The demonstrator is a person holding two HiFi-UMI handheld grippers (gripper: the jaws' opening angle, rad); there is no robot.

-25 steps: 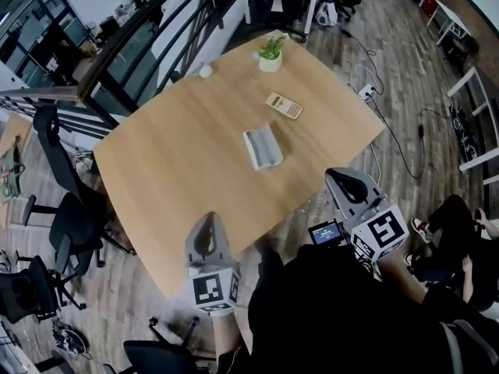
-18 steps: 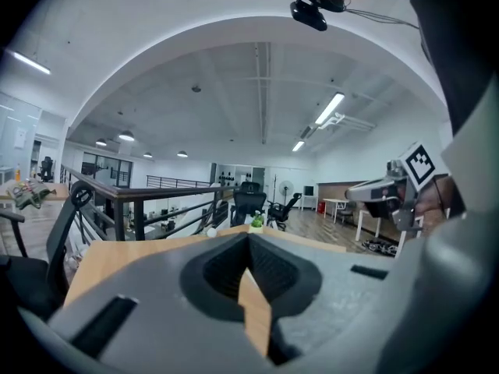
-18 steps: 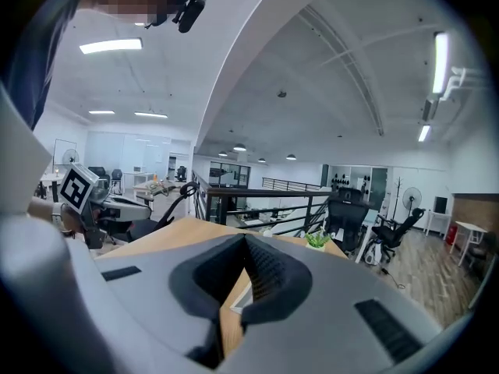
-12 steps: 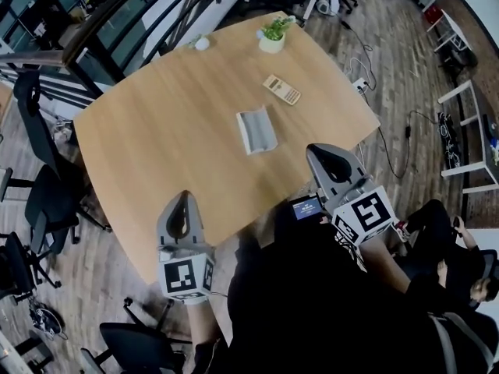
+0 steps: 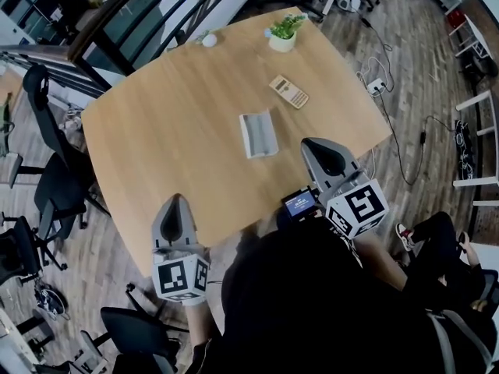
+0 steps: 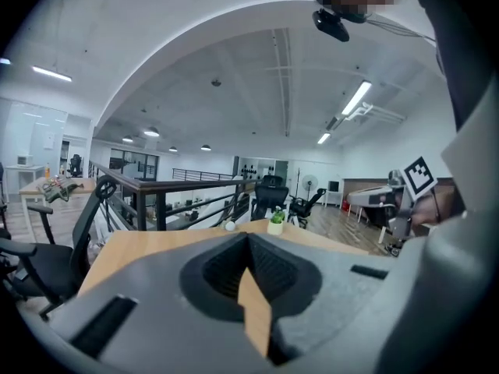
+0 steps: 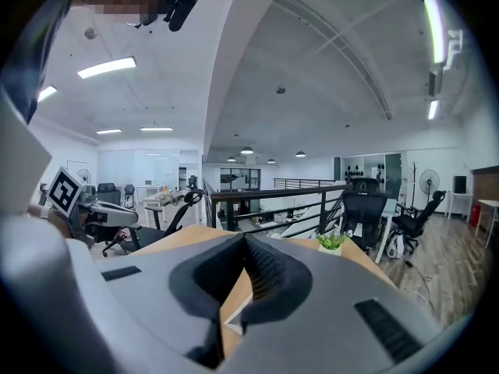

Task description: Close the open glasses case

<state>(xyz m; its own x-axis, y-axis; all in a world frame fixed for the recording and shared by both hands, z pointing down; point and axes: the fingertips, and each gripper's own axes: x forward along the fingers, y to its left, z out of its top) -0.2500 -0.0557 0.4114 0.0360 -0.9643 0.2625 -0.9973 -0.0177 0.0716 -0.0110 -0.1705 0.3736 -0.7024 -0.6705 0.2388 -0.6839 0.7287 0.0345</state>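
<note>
Nearest the person, the left gripper [image 5: 175,211] hung over the near edge of the table [image 5: 148,139]. Its jaws were pressed together at the tips with nothing between them; only bare wood showed through the slit below the tips. The right gripper [image 5: 323,156] was a little further in over the tabletop, its jaws likewise fully together and empty.

I judged this to be the approach step, with nothing yet touched and the closing not begun. The glasses case [image 5: 258,134] lay open on the wood, ahead of the right jaws and a little to their left, near but clearly apart from them. From the left jaws it was well ahead and off to their right. So it sat between the lines of the two grippers and closer to the right one. In the right gripper view a pale edge low between the jaws was probably that case, though I could not be sure.

The next move probably called for bringing one closed tip under or behind the raised half while the other steadied the base. Which half was the lid I could not tell.

Beyond the case lay a calculator [image 5: 288,92], further ahead of the right jaws. A potted plant [image 5: 284,31] and a small white object [image 5: 208,40] stood at the far edge
</note>
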